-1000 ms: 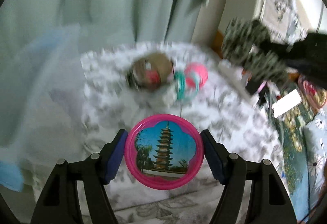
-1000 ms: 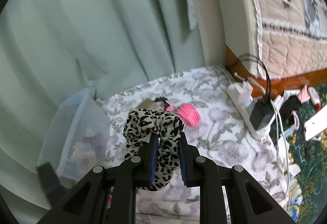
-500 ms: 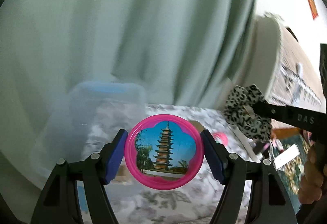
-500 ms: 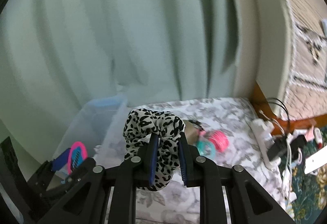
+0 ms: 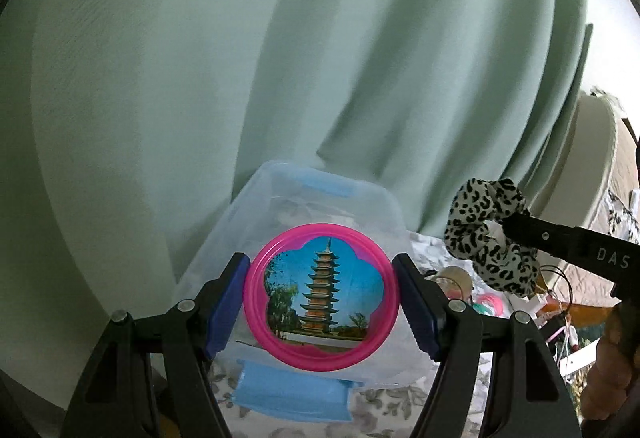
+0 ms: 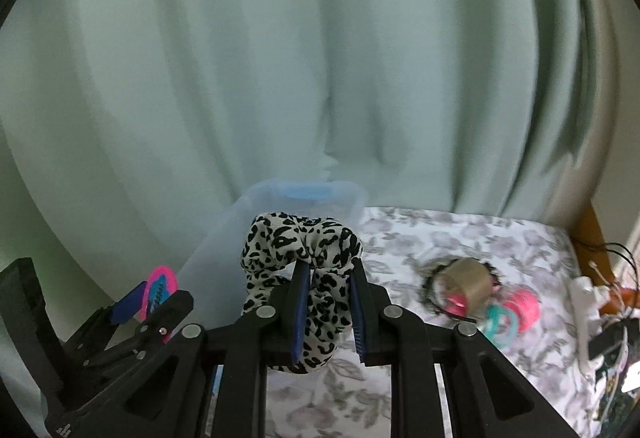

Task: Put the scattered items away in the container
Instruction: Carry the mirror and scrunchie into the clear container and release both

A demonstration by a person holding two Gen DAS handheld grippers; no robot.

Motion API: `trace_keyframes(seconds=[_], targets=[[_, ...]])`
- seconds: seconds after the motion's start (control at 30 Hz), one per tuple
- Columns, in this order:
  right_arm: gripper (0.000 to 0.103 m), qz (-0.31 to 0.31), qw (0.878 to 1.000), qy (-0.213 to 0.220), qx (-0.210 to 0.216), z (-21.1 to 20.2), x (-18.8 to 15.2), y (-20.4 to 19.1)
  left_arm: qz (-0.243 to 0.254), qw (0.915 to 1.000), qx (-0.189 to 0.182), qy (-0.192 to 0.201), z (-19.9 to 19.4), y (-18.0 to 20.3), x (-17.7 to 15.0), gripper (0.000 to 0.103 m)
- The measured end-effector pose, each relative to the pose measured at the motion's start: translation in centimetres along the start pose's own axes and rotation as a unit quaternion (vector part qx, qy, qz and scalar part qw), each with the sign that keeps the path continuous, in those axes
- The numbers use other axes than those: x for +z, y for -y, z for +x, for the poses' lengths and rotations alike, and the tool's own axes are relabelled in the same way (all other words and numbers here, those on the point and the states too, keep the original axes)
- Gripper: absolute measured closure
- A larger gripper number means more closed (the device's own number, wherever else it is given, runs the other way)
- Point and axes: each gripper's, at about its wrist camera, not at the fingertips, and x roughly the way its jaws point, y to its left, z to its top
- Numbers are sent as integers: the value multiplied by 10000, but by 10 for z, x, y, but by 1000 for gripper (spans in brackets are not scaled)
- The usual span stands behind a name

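Holding a round pink mirror with a pagoda picture between its blue pads, the left gripper hangs just near of the clear plastic container with blue latches. The right gripper pinches a leopard-print scrunchie in narrow jaws, just right of the container. Both stand above the floral bedspread. Farther right on it lie a tape roll, a pink spool and teal rings, close together. A pale green curtain hangs behind.
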Motion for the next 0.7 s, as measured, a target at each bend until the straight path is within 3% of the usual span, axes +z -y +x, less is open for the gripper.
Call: trace_keyframes(seconds=[0.53, 0.7], targets=[[80, -265, 9977, -566, 257, 64, -3, -29, -223, 9989, 164, -368, 38, -19, -3, 29], [71, -295, 9964, -742, 275, 76, -6, -28, -349, 9978, 178, -538, 46, -25, -5, 29]])
